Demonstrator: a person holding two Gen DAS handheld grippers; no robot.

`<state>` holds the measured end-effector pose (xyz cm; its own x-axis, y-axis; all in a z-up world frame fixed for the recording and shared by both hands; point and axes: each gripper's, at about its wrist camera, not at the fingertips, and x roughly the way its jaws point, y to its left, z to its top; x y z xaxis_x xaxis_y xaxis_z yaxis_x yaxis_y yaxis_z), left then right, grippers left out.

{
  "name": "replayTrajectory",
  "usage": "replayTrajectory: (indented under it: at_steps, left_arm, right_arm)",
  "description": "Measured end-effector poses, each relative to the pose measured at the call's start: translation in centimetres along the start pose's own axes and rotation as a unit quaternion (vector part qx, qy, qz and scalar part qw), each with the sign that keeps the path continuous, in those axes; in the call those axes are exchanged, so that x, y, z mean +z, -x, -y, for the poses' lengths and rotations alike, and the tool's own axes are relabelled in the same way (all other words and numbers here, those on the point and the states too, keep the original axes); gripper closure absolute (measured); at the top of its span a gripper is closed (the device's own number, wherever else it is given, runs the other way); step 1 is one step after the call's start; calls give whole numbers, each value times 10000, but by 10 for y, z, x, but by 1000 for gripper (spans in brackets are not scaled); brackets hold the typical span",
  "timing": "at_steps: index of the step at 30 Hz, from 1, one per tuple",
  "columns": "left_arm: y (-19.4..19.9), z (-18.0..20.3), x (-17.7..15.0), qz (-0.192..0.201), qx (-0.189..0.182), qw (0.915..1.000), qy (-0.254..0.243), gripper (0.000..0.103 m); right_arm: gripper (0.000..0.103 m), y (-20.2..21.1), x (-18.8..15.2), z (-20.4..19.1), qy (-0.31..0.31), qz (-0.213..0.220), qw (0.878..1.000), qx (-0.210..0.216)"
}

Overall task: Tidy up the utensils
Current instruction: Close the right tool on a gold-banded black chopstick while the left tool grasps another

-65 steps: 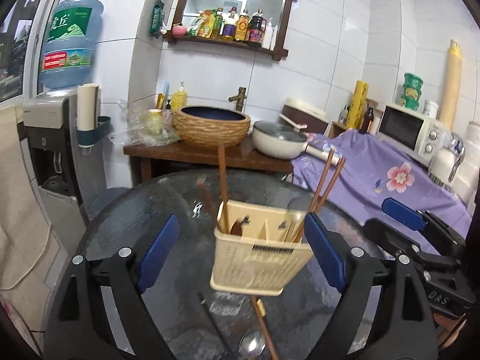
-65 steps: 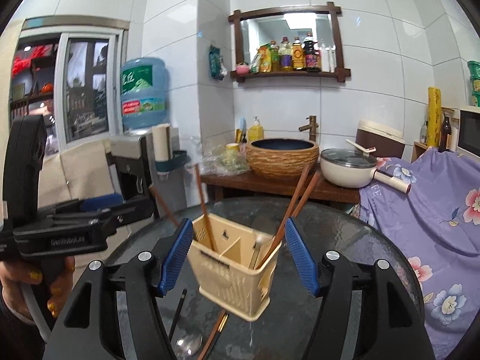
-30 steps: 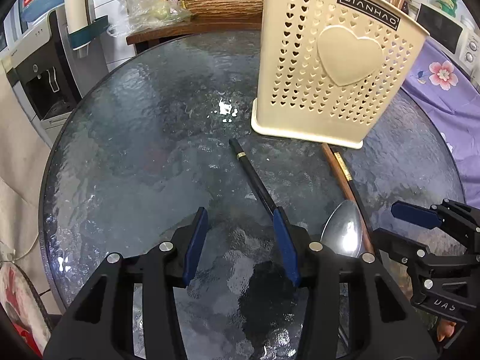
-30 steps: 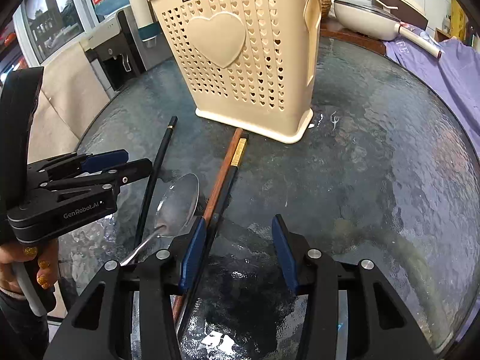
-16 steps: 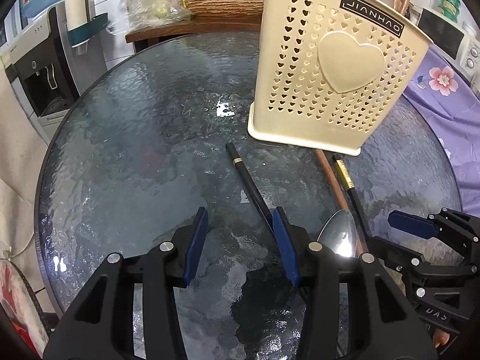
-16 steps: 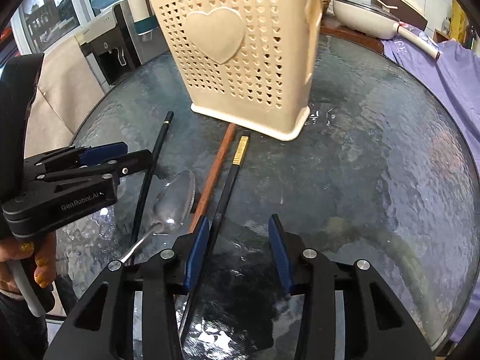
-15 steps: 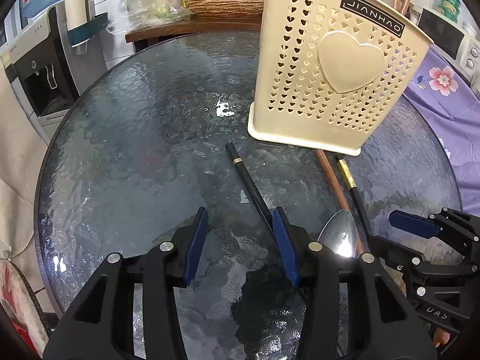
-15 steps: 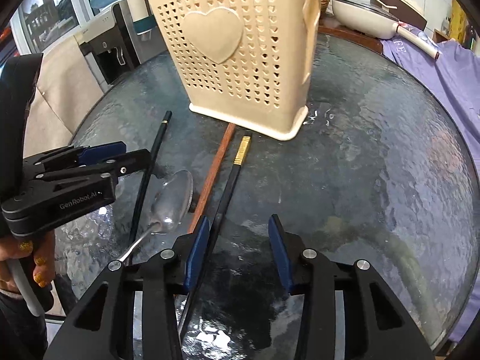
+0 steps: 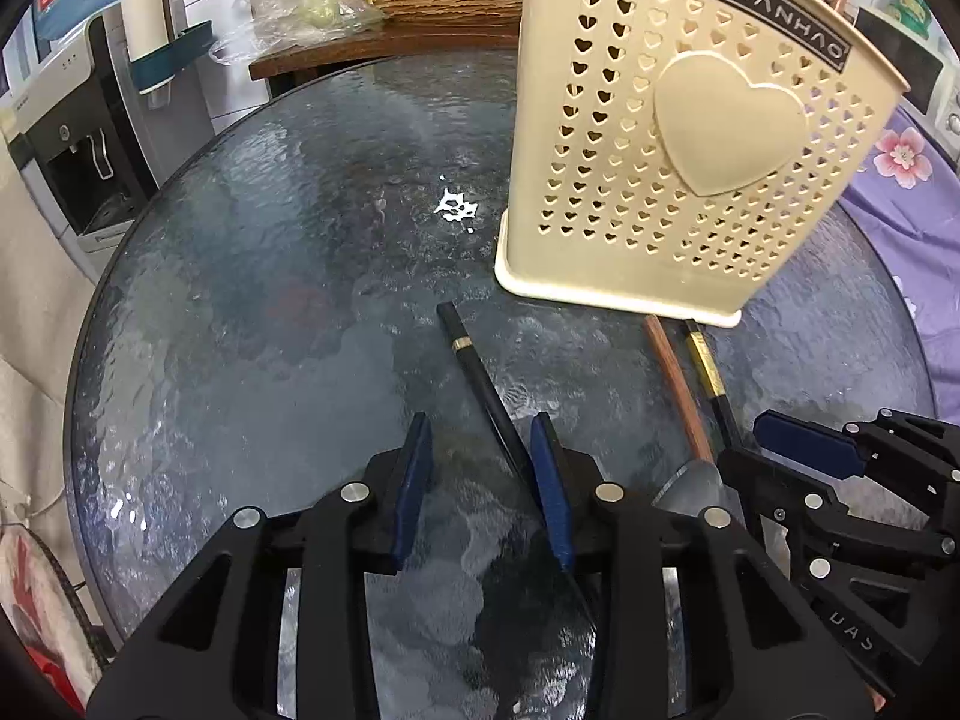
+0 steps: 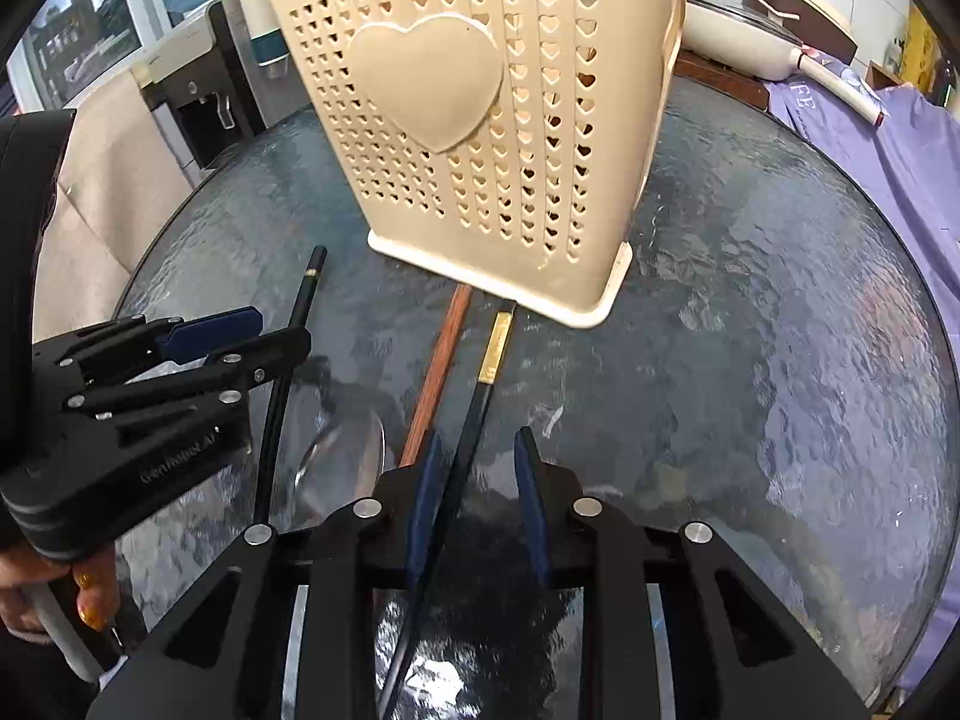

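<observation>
A round dark glass table point(image 9: 252, 312) is shown beneath both grippers, and a cream perforated utensil holder point(image 9: 678, 144) with a raised heart is seen standing upright on it, ahead of both sets of jaws; chopstick tops are visible above its rim. The left gripper point(image 9: 483, 480) is directed down at the glass, its jaws narrowed but not closed, having just been closing; a black chopstick with a thin gold band point(image 9: 480, 387) is seen lying between them, close against the blue pad on the right-hand side, though contact cannot be confirmed. The right gripper point(image 10: 477, 492) is likewise angled downward, its jaws narrow and just closing; a black chopstick with a long gold section point(image 10: 480, 396) is seen passing between them, hard by the left-hand pad, with a clear gap to the other pad. A brown wooden chopstick point(image 10: 438, 372) is seen lying just outside the right gripper's jaws, on their left. Further to that side, a metal spoon point(image 10: 351, 462) is found between the two grippers, its bowl resting on the glass.
</observation>
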<state>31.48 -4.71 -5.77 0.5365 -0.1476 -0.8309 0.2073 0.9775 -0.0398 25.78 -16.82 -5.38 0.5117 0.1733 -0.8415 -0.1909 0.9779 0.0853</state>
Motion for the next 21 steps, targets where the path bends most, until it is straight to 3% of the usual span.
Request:
replayTrajectory:
  at_steps: [21]
  left_arm:
    - [-16, 2, 22, -22, 276, 9996, 82, 84]
  right_arm:
    - [86, -14, 21, -12, -134, -7, 9992, -364]
